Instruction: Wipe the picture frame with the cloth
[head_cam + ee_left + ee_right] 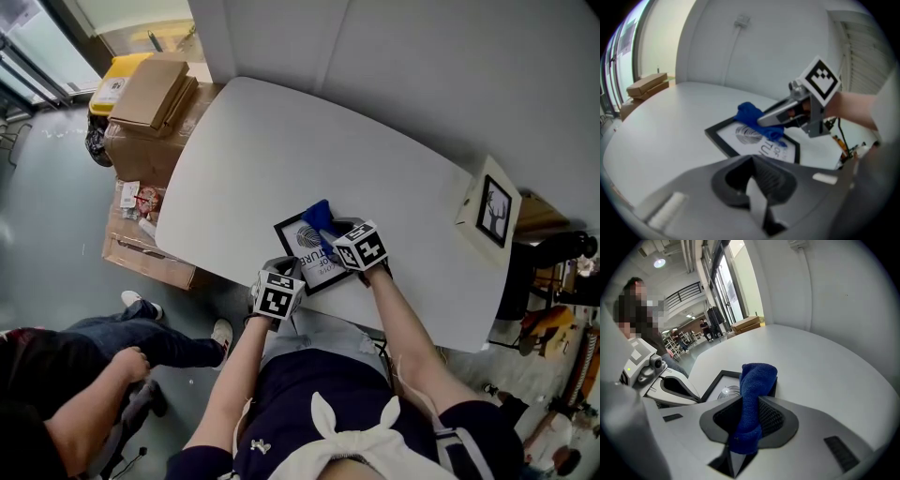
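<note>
1. The picture frame (302,242) lies flat on the white counter (281,141) near its front edge, with its black border and printed sheet facing up.
2. The right gripper (333,232) has its fingers clenched on the blue cloth (319,216). A fold of cloth stands up between them, and the bunched end rests on the frame's print by its far edge.
3. The left gripper (283,272) sits just beside the frame's near corner, at the counter's edge. Its fingers seem pressed together with nothing between them, though its own view is soft there. I cannot tell whether it touches the frame.
4. A smaller framed picture (494,208) stands upright near the counter's right end, well apart from the work.
5. Cardboard boxes (155,94) are stacked on the floor past the counter's left end, and another person (56,394) sits at lower left.
</note>
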`<state>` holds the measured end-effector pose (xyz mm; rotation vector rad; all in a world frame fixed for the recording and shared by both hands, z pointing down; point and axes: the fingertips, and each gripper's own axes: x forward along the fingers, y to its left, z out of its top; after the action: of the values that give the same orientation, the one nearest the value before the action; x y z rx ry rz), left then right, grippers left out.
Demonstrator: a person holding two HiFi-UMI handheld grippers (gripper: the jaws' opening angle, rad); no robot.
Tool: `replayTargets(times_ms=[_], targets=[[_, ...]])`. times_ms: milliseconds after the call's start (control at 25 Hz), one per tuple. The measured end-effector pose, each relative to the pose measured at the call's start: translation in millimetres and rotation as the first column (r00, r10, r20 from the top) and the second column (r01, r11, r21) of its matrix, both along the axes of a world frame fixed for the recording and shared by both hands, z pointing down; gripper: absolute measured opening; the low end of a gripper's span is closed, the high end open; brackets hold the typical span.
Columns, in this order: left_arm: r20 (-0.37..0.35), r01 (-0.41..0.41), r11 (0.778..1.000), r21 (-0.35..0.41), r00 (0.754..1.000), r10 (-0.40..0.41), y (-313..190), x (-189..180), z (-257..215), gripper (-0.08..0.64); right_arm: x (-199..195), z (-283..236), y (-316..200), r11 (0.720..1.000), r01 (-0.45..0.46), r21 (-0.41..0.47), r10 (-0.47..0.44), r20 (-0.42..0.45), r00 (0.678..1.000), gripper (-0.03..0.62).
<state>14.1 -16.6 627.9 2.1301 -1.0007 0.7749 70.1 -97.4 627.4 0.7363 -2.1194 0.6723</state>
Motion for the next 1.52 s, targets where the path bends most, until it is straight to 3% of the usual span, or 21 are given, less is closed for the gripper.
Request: replayTargets(times_ms=[800,1520], targets=[[0.011,0.012,1.0,0.011,1.0,-0.012,-1,0,1,0.003,12,-1,18,1.0,0.0,-0.031,0.002,0.072,0.997,0.084],[0.001,0.036,0.999,-0.004,0.999,-0.036,0,-1,0,0.002,9,1,20,0.999,-0.019,-0.041,0.021,0.05,0.999,0.084]])
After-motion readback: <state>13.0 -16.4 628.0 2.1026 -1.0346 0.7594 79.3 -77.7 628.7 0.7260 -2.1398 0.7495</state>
